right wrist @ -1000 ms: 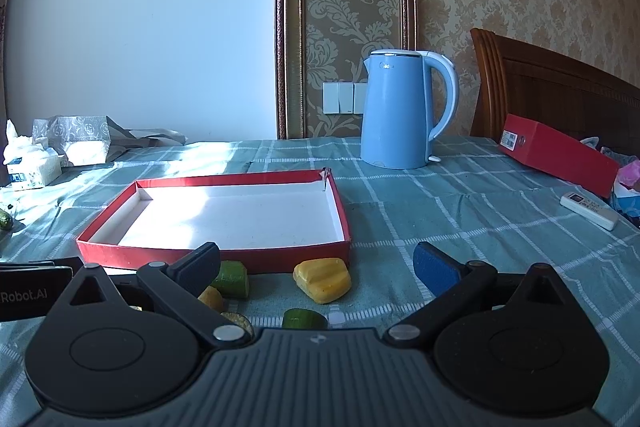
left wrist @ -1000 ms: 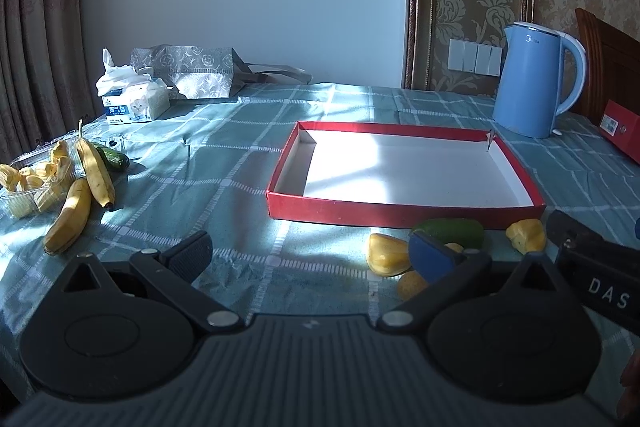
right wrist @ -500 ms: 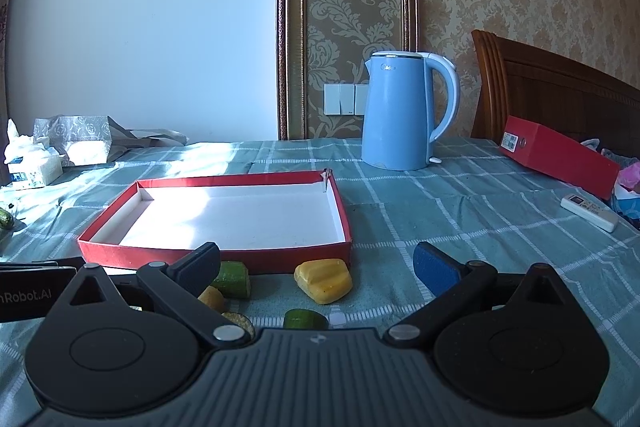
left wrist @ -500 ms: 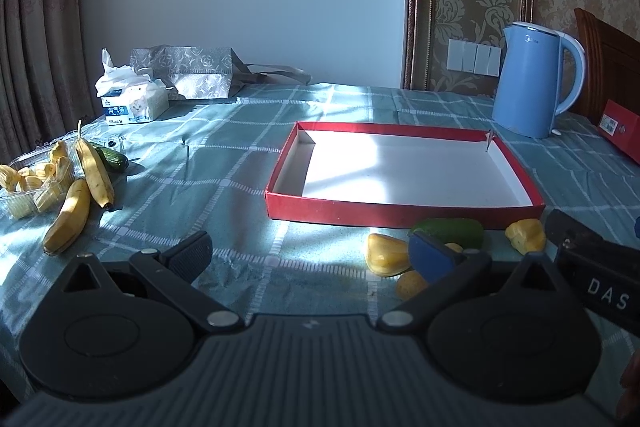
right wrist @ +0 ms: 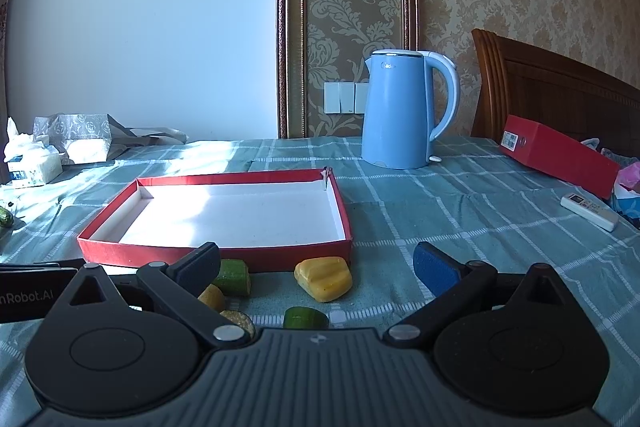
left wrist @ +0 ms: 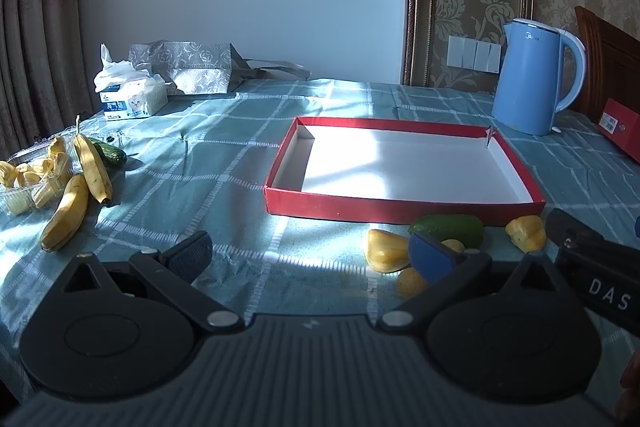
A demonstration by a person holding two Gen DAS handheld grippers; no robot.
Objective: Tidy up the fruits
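Observation:
A shallow red tray [left wrist: 400, 209] [right wrist: 216, 251] with a white floor lies empty mid-table. Just in front of it sit yellow fruit pieces [left wrist: 386, 250] [right wrist: 323, 278] and green cucumber chunks [left wrist: 448, 229] [right wrist: 232, 277]. Two bananas [left wrist: 80, 187], a whole cucumber [left wrist: 110, 154] and a clear box of yellow fruit pieces [left wrist: 24, 183] lie far left. My left gripper [left wrist: 310, 255] hovers low before the tray, open and holding nothing. My right gripper [right wrist: 316, 265] is open too, with the yellow piece lying on the table beyond its fingers.
A blue kettle [left wrist: 536, 77] [right wrist: 404, 111] stands behind the tray on the right. A tissue pack [left wrist: 128, 95] and a silver bag [left wrist: 188, 71] sit at the back left. A red box [right wrist: 560, 155] and a white remote [right wrist: 590, 211] lie far right.

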